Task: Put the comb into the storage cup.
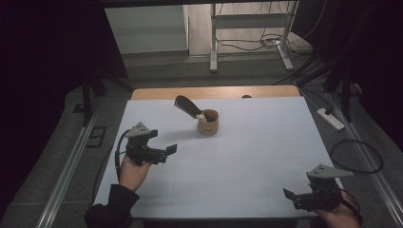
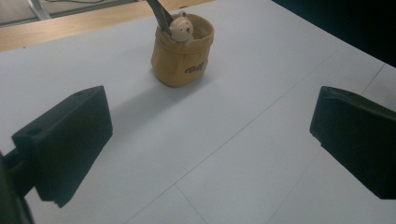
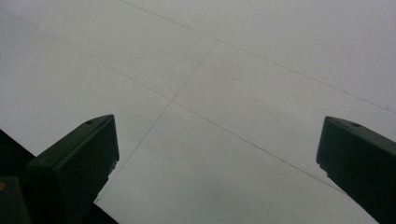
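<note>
Both grippers sit wide open and empty: left gripper (image 1: 167,151) mid-table, right gripper (image 1: 291,195) at the near edge. Ahead of the left gripper, well apart, stands a tan cup (image 2: 183,51) holding a bear figure (image 2: 180,28) and a dark spoon (image 1: 187,107). Risk: an off-centre approach may knock the spoon and tip the cup.

Both tools are black with blocky, flat-faced jaws. The left gripper (image 1: 161,153), nearer the tan pot (image 1: 207,122), carries a grey three-cornered plate and a looping black cable; a dark sleeve covers that forearm. The right gripper (image 1: 297,196), farther from the pot, bears a similar grey plate.
</note>
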Demonstrator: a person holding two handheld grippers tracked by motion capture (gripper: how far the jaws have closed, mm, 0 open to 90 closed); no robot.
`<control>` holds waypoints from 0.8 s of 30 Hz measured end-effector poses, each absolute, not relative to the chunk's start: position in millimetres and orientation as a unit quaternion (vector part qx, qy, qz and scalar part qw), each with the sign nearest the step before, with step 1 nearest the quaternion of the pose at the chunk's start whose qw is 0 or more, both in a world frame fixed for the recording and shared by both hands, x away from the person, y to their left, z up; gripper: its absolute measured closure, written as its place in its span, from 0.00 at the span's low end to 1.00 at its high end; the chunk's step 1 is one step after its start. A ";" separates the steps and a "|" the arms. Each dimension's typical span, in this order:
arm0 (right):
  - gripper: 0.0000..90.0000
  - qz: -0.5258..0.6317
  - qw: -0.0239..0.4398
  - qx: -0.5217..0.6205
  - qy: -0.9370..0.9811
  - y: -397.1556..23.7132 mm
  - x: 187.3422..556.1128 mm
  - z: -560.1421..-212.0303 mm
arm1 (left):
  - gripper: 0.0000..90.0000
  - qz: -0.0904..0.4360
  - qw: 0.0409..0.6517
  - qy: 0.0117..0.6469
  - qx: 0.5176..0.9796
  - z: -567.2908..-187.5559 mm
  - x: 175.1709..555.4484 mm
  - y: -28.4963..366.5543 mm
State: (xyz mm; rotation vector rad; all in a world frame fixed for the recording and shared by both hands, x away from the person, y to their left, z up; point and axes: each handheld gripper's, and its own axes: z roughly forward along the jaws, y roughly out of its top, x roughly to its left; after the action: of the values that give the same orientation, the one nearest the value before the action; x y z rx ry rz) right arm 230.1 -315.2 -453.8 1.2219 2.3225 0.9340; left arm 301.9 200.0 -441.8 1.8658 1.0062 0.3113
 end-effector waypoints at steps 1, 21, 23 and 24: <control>0.00 0.330 0.177 0.431 0.821 -315.2 230.0 -453.8 | 0.00 0.128 0.479 0.413 0.764 -441.7 300.5 200.5; 0.00 0.332 0.177 0.429 0.821 -314.8 229.7 -453.7 | 0.00 0.132 0.484 0.421 0.756 -442.1 277.9 209.8; 0.00 0.331 0.177 0.429 0.822 -314.7 229.8 -453.7 | 0.00 0.131 0.483 0.421 0.756 -442.6 276.3 210.3; 0.00 0.331 0.177 0.429 0.822 -314.7 229.7 -453.6 | 0.00 0.130 0.483 0.422 0.756 -442.9 275.4 210.4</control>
State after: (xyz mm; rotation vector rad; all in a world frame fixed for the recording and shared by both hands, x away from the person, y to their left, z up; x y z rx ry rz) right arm 229.7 -314.7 -453.6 1.2137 2.3266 0.9364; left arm 275.4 210.4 -442.9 1.8427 1.0283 0.3179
